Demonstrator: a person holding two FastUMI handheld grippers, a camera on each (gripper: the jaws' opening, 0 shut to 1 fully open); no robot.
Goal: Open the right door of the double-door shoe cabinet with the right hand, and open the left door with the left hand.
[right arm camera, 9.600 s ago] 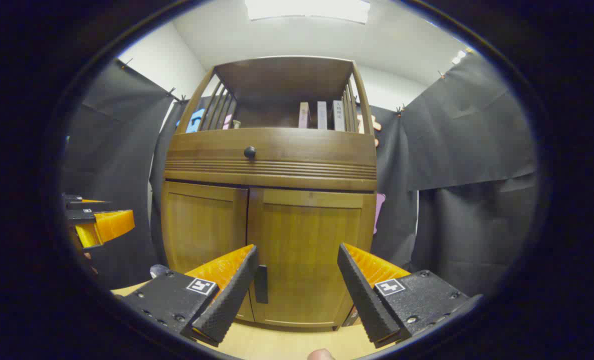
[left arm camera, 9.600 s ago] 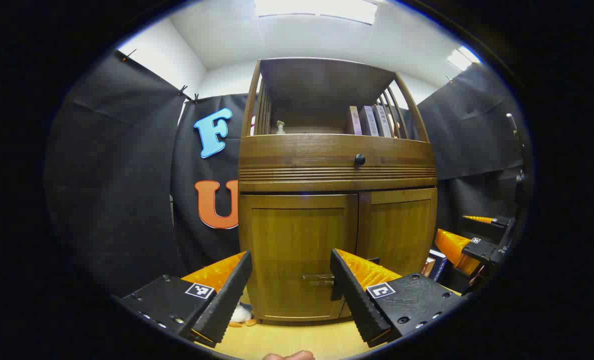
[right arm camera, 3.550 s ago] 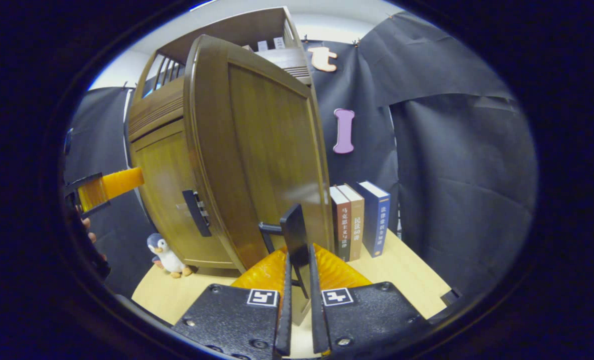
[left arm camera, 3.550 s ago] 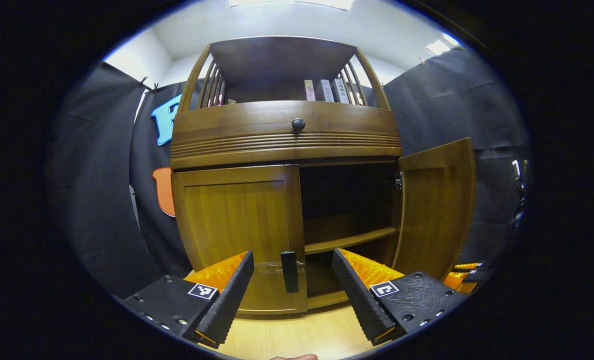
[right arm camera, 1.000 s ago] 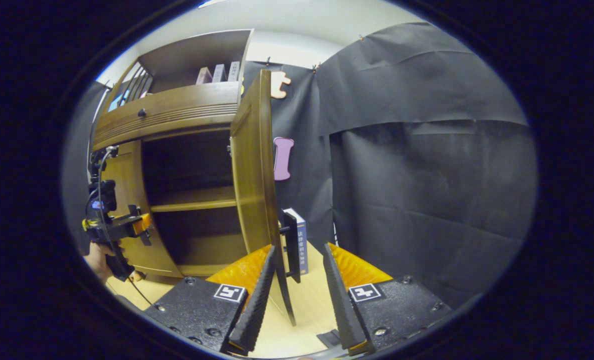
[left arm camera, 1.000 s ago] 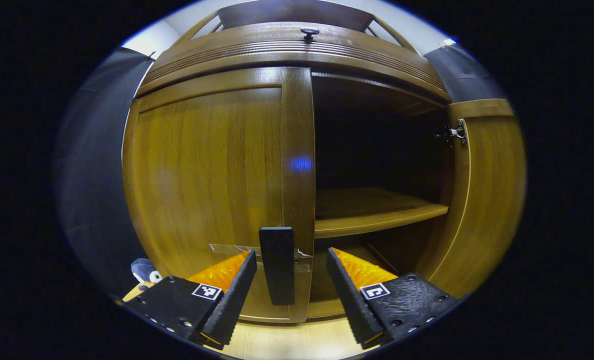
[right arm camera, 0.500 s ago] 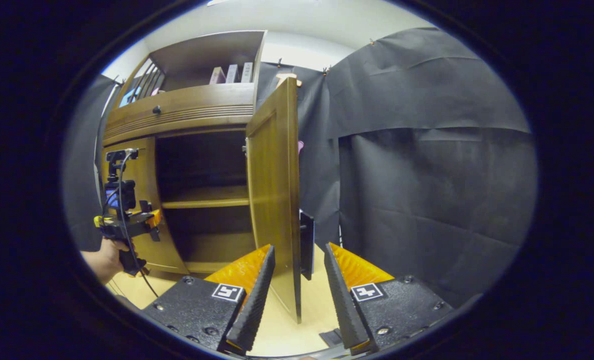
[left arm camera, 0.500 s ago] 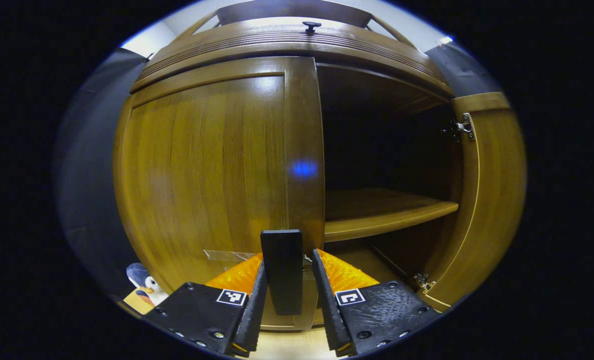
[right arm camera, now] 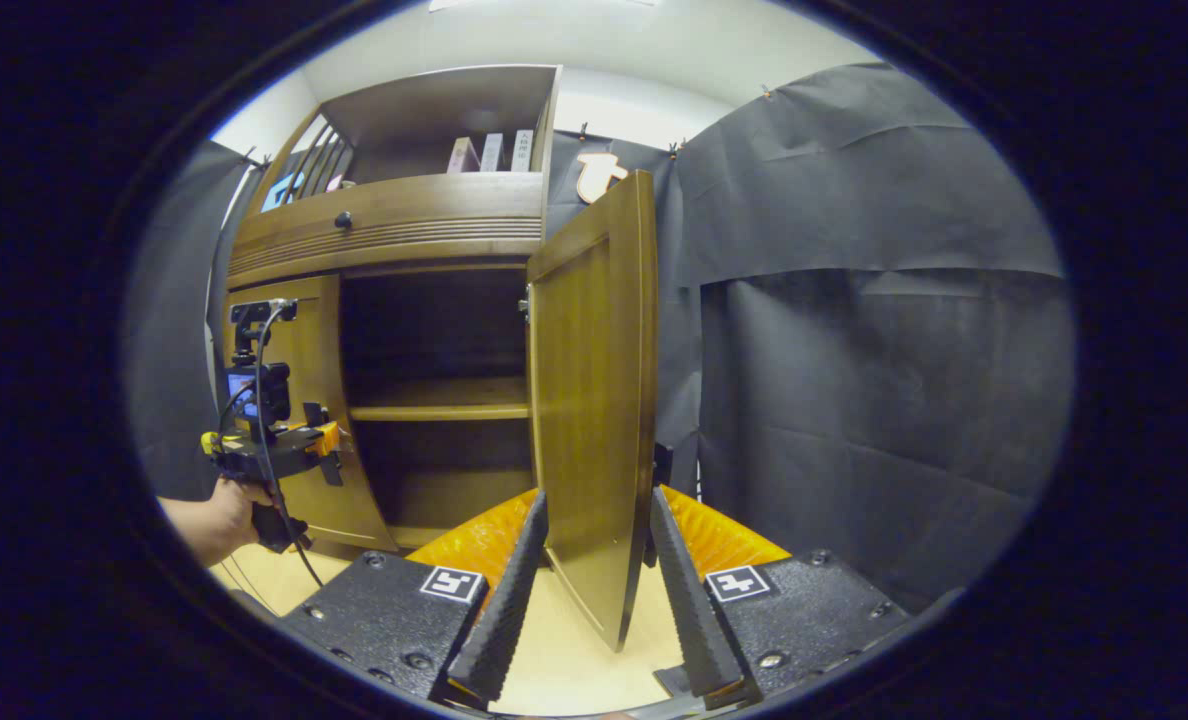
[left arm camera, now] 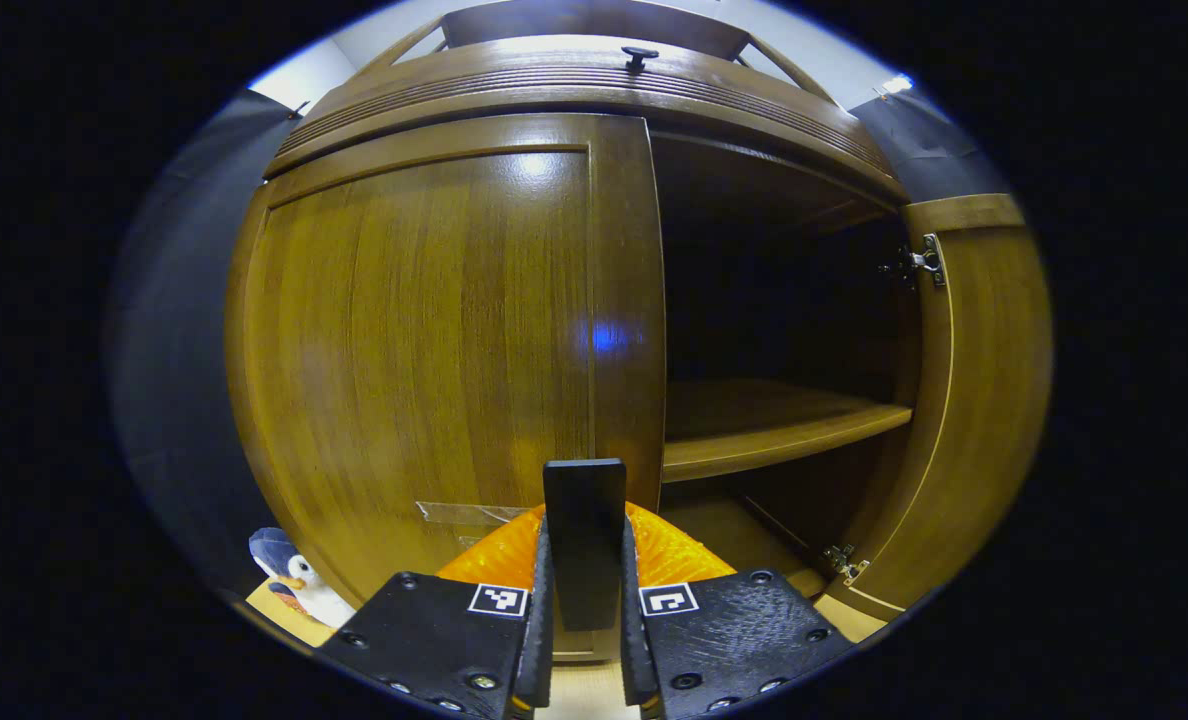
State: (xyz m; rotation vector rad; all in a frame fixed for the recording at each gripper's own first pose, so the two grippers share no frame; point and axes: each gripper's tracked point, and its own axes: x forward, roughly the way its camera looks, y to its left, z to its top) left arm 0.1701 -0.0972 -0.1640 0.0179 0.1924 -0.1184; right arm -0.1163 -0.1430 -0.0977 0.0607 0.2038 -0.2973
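Left gripper [left arm camera: 584, 640]: I have its jaws drawn in narrow, both fingers pressed on the left door handle [left arm camera: 584, 535], a dark upright bar.
Left door [left arm camera: 434, 350]: shut or nearly so, flush under the drawer front.
Right gripper [right arm camera: 594, 610]: jaws parted, straddling the free edge of the right door [right arm camera: 594, 400] without pressing on it.
Right door: swung well out, edge toward me.
Shoe cabinet [right arm camera: 394, 230]: interior exposed on the right half, inner shelf [left arm camera: 774, 430] bare.
Drawer knob [left arm camera: 639, 55]: above the doors.
Books [right arm camera: 494, 153]: upright on the top shelf.
Penguin toy [left arm camera: 289, 580]: on the floor by the cabinet's left corner.
In the right gripper view I see the left gripper at the left door, a hand [right arm camera: 219, 520] holding it.
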